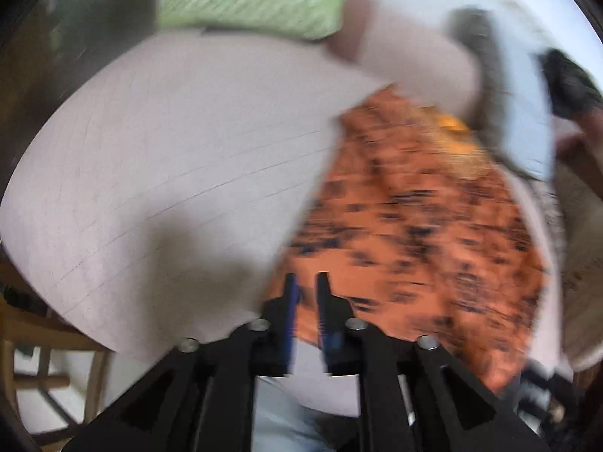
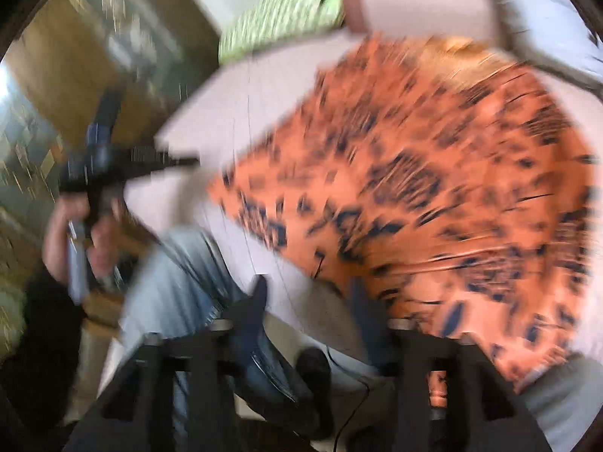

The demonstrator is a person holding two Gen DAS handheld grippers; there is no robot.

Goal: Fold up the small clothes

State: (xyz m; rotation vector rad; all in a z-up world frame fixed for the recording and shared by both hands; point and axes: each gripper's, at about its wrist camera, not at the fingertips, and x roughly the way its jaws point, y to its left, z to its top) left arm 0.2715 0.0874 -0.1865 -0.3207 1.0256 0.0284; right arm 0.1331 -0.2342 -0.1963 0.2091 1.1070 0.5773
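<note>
Your orange patterned garment (image 1: 414, 226) lies spread on the white table (image 1: 169, 150), toward the 3 o'clock side of the left wrist view and filling the 2 o'clock half of the right wrist view. As far as the blur allows, it looks flat and open, with no clear fold in it, so I judge the folding of this piece hardly begun.

A green striped cloth (image 1: 256, 3) sits at 12 o'clock on the table's far edge; whether it is already folded, you cannot tell from here.

Your left gripper (image 1: 306, 282) has its fingers drawn close with a narrow gap, right at the garment's near edge; whether they pinch cloth I cannot tell. Your right gripper (image 2: 307, 293) stands wide open, empty, just beside the garment's near corner.
</note>
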